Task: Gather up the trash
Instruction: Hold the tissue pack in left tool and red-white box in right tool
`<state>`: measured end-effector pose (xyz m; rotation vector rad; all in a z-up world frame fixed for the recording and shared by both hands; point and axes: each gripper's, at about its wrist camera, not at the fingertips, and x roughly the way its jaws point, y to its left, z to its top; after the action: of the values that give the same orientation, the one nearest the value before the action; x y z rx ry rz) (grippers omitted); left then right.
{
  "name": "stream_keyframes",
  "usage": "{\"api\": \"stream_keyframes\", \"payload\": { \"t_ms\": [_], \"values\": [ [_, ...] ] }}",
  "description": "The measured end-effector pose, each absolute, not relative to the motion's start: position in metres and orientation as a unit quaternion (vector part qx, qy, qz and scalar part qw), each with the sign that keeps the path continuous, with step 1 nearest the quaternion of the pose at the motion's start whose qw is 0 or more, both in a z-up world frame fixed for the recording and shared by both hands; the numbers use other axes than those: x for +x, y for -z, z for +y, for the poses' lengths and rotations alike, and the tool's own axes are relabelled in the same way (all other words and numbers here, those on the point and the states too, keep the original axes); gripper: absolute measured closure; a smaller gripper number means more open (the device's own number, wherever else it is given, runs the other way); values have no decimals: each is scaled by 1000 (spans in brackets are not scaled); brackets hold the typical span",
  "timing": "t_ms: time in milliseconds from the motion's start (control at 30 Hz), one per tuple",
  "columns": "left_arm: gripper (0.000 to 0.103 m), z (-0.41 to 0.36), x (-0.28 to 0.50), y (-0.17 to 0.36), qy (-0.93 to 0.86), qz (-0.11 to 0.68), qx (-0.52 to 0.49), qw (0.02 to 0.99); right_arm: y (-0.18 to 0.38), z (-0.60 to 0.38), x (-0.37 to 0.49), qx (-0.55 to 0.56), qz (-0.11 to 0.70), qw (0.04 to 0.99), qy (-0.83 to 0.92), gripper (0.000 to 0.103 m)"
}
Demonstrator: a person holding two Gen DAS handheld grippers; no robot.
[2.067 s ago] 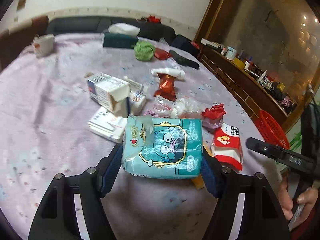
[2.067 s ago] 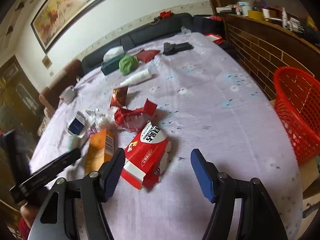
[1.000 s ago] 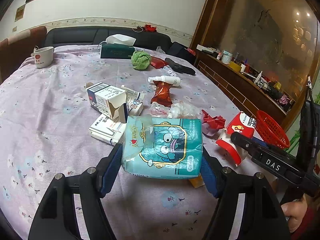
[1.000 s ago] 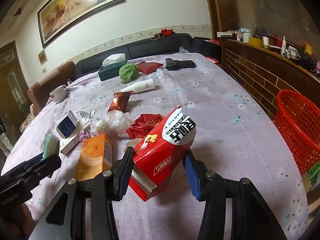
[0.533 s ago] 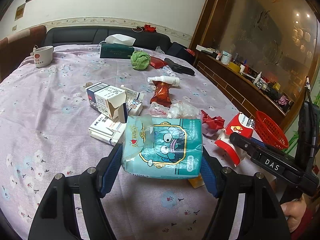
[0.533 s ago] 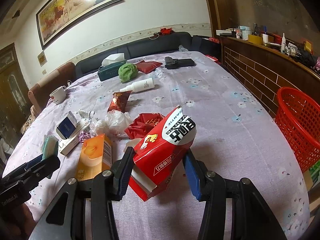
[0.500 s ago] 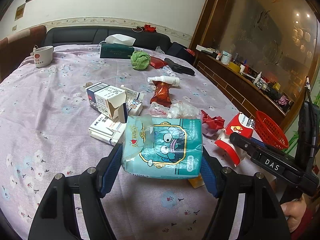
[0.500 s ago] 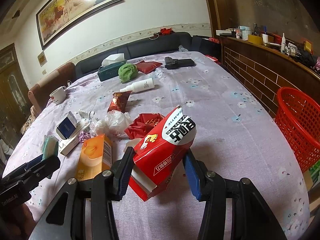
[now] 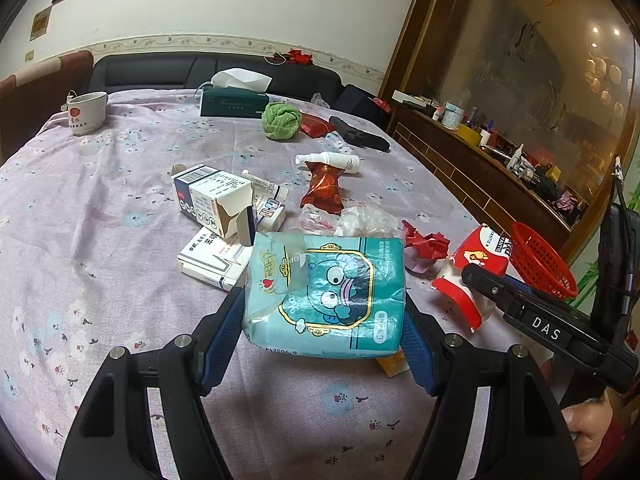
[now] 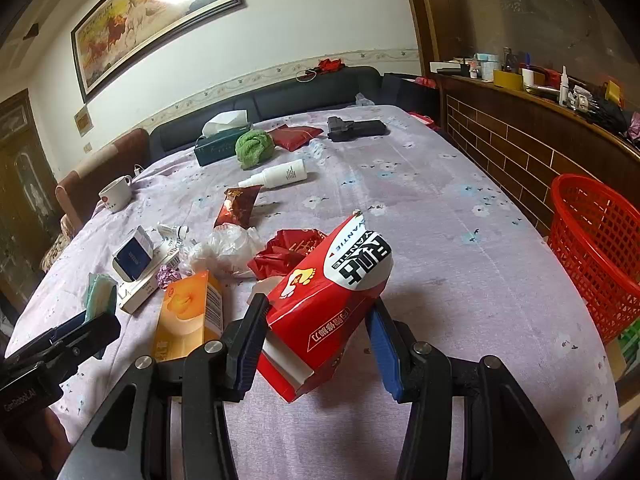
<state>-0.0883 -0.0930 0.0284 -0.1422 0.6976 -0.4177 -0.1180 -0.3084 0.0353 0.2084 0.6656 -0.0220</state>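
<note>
My left gripper [image 9: 322, 320] is shut on a teal wet-wipes pack [image 9: 326, 294] and holds it above the table. My right gripper [image 10: 316, 326] is shut on a red and white carton [image 10: 332, 296], lifted and tilted; the carton also shows in the left wrist view [image 9: 472, 268]. A red mesh basket [image 10: 596, 248] stands off the table's right edge, also seen in the left wrist view [image 9: 540, 260]. Loose trash lies on the table: an orange box [image 10: 188, 312], crumpled red paper [image 10: 286, 252], a clear plastic bag [image 10: 224, 250], a red snack wrapper [image 10: 238, 206].
Medicine boxes [image 9: 214, 200] lie mid-table. A white spray bottle [image 10: 280, 174], green cloth [image 10: 254, 148], tissue box [image 10: 220, 144], black case [image 10: 354, 128] and cup [image 10: 116, 192] stand farther back. A brick-patterned ledge [image 10: 520, 148] runs along the right.
About two seconds ago the right gripper closed on the red carton and lifted it off the table. Over the last second both grippers have held still with their loads.
</note>
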Motion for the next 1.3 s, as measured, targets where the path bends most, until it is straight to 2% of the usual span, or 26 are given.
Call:
{"api": "stream_keyframes", "payload": {
  "t_ms": [1300],
  "values": [
    [32,-94,-88,-28,202,340,-69,916,-36,-309,-118,93,333,938,13,48]
  ]
}}
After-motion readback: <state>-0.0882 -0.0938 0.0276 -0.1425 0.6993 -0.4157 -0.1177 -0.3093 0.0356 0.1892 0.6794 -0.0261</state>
